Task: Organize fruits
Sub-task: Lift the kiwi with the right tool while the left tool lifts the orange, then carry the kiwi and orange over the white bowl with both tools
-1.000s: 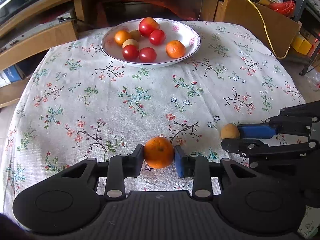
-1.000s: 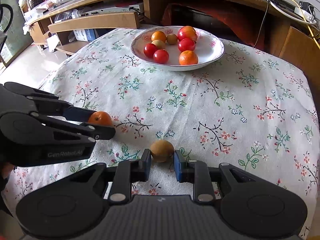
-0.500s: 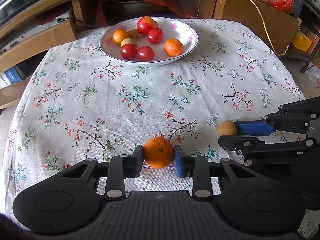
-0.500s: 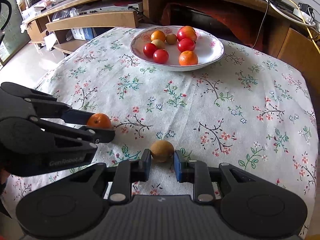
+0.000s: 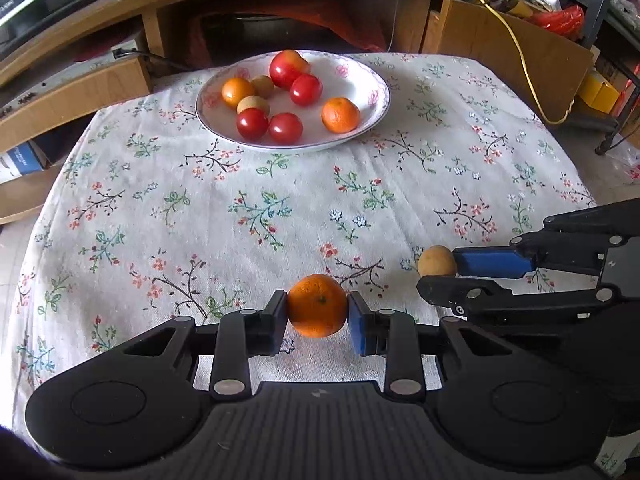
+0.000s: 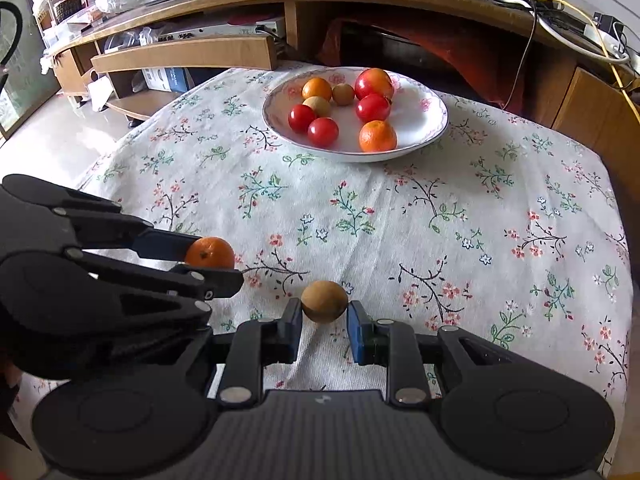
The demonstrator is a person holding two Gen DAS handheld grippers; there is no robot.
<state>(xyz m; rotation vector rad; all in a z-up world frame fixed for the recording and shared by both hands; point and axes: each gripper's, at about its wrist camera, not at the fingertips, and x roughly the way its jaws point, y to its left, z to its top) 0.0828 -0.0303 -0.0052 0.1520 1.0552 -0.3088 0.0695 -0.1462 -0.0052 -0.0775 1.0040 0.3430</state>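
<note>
The left gripper point(image 5: 317, 316) clamps a round orange mandarin point(image 5: 317, 305) and the right gripper point(image 6: 324, 326) clamps a small tan-brown round fruit point(image 6: 324, 301), both low over the floral-clothed table point(image 5: 280, 208), with the white fruit-filled plate point(image 5: 376, 80) straight ahead at the far edge

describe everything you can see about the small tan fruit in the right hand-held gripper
The small tan fruit is round, dull brownish-yellow, with a matte, smooth-looking skin and no stem showing. It sits between the fingertips of the right hand-held gripper, whose blue pads press on its two sides. It is low over the floral tablecloth; whether it touches the cloth cannot be told. It is well short of the white plate.
</note>
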